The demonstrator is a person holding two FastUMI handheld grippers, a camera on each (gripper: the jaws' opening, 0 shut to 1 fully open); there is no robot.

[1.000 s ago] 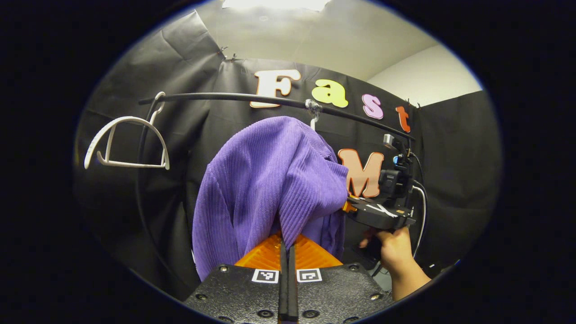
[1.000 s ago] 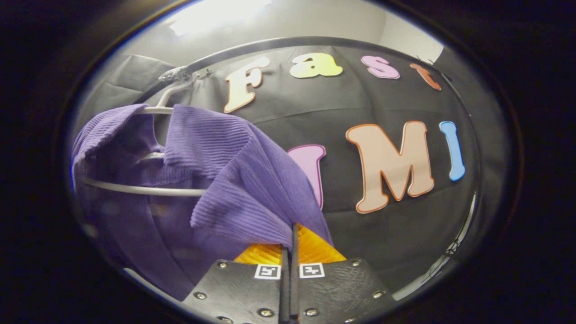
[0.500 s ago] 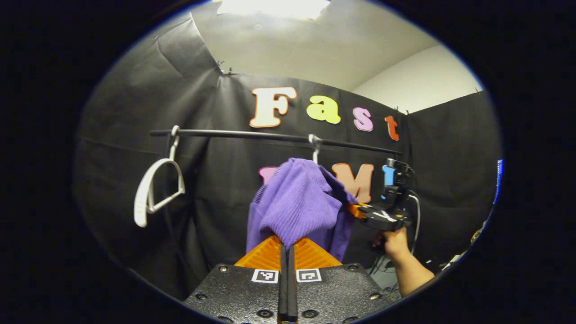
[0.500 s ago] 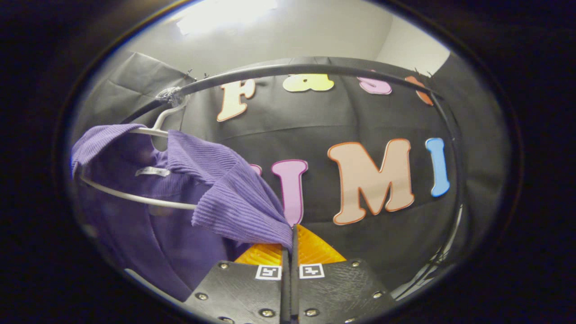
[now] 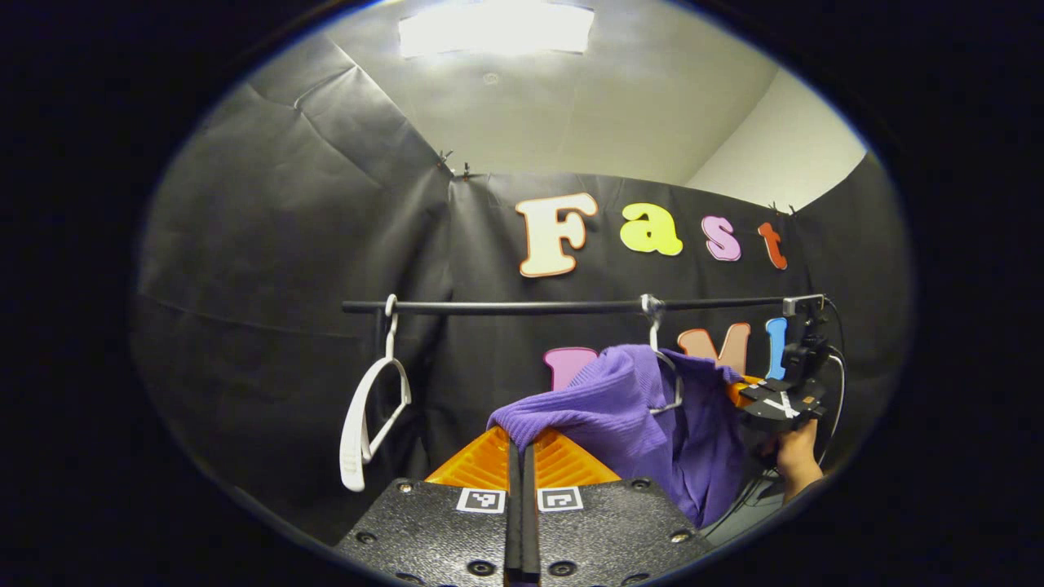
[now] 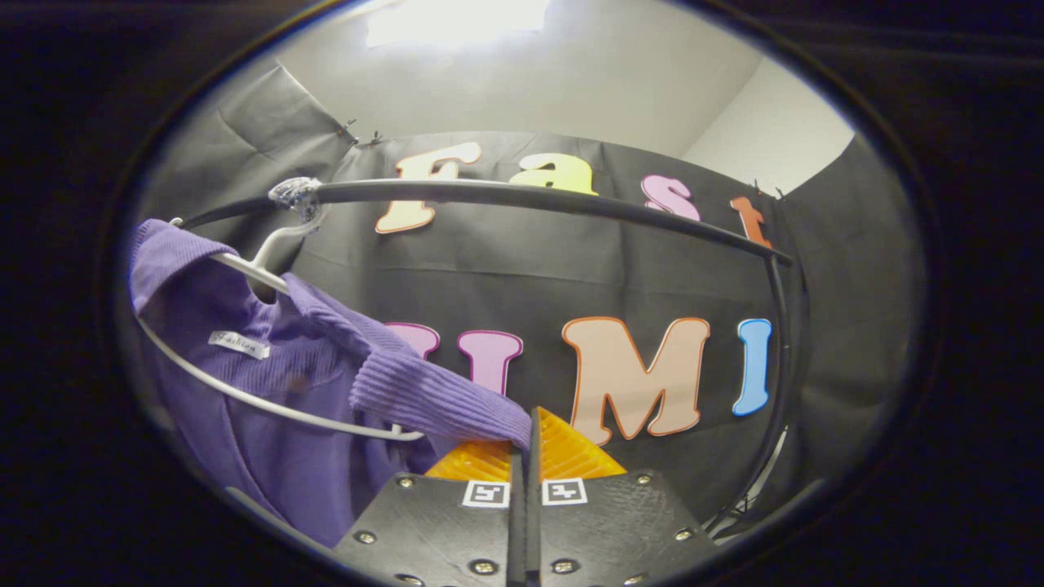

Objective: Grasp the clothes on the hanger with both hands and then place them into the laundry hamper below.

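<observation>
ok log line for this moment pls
left gripper: shut on purple sweater | right gripper: shut on sweater | white hanger: on rail, partly in sweater

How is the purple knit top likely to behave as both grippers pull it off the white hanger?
Probably floppy: the purple knit top sags between the left gripper and the right gripper. Its ribbed knit likely stretches before it slides. It may also drag the white hanger, which looks tilted on the rail, so snagging seems possible.
</observation>
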